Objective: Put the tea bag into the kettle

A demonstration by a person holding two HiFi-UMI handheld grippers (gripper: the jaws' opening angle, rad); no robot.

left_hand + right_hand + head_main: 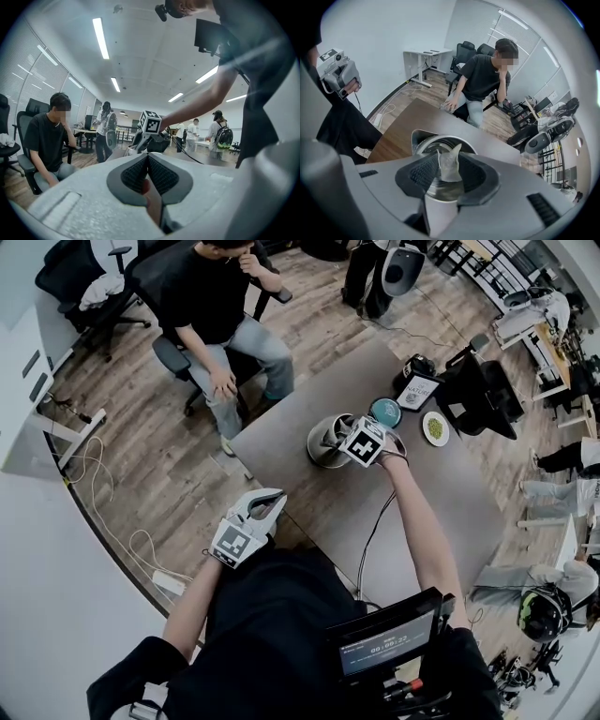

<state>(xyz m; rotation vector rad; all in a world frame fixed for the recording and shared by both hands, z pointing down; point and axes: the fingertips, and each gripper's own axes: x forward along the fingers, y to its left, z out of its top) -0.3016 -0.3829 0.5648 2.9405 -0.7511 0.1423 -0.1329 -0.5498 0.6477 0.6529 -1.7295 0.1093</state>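
Observation:
A steel kettle [325, 442] stands open on the grey table [450, 512]. My right gripper [349, 435] hangs right over its mouth. In the right gripper view a pale, crumpled tea bag [449, 165] sits upright between the pads and fills the gap between them, directly above the kettle's round opening [423, 140]. The bag touches both pads, so my right gripper [449, 172] is shut on it. Off the table's near left corner, my left gripper [267, 504] is held in the air with nothing in it. Its jaws [148, 171] meet.
Beyond the kettle lie a teal round tin [385, 412], a small dish of green leaves [435, 427] and a dark box with a white label [415, 388]. A person sits on an office chair [220, 306] past the table's far left edge. A cable [370, 531] trails along the table.

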